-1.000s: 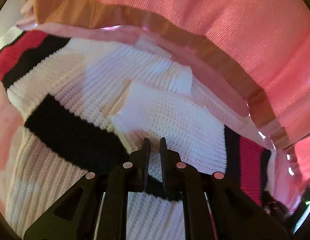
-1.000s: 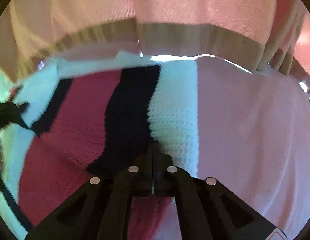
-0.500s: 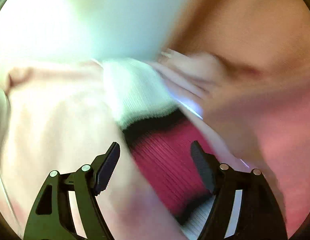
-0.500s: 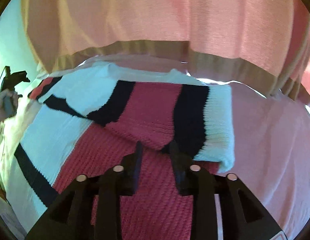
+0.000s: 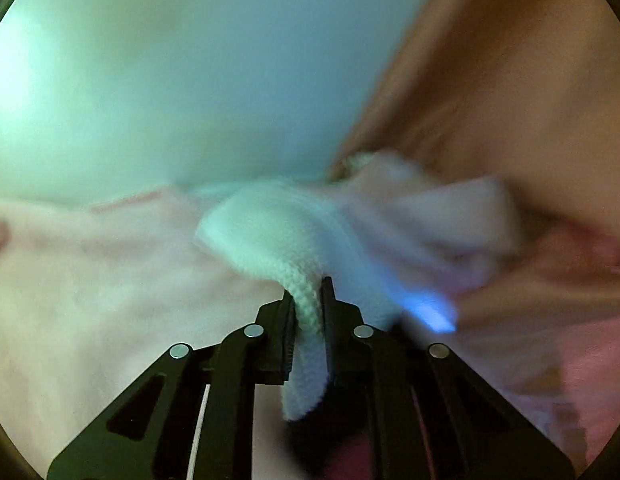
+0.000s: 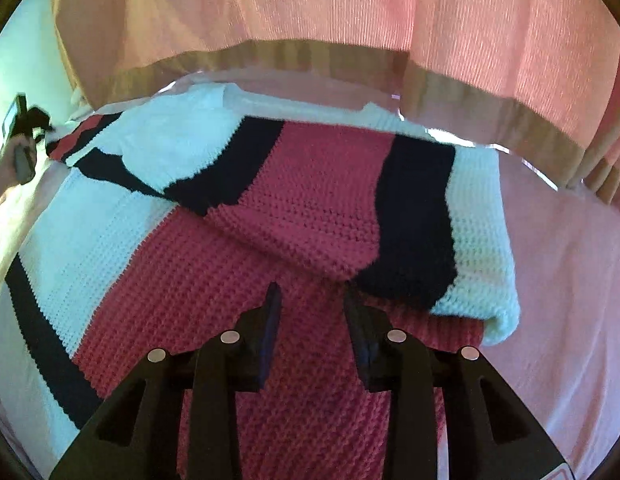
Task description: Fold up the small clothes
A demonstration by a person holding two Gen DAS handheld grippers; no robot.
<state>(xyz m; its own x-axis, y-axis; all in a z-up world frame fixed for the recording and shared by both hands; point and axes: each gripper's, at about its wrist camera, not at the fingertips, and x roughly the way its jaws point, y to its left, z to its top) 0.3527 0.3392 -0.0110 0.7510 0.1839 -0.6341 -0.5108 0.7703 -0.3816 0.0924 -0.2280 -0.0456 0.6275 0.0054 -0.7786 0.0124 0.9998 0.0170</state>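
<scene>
1. A home, apparently a bedroom: a soft surface under a pale pink sheet [image 6: 570, 280].
2. Pink ribbed curtains [image 6: 390, 8] with a tan hem hang behind it.
3. A striped knitted sweater [image 6: 310, 208] lies spread there.

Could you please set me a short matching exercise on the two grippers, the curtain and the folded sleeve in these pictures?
Things:
1. left gripper
2. right gripper
3. curtain
4. folded sleeve

States or places:
A. hangs behind the bed
B. lies across the sweater's red band
C. shut on a white knit edge
D. open above red knit, holding nothing

Pairs: 1-C, 2-D, 3-A, 4-B
</scene>
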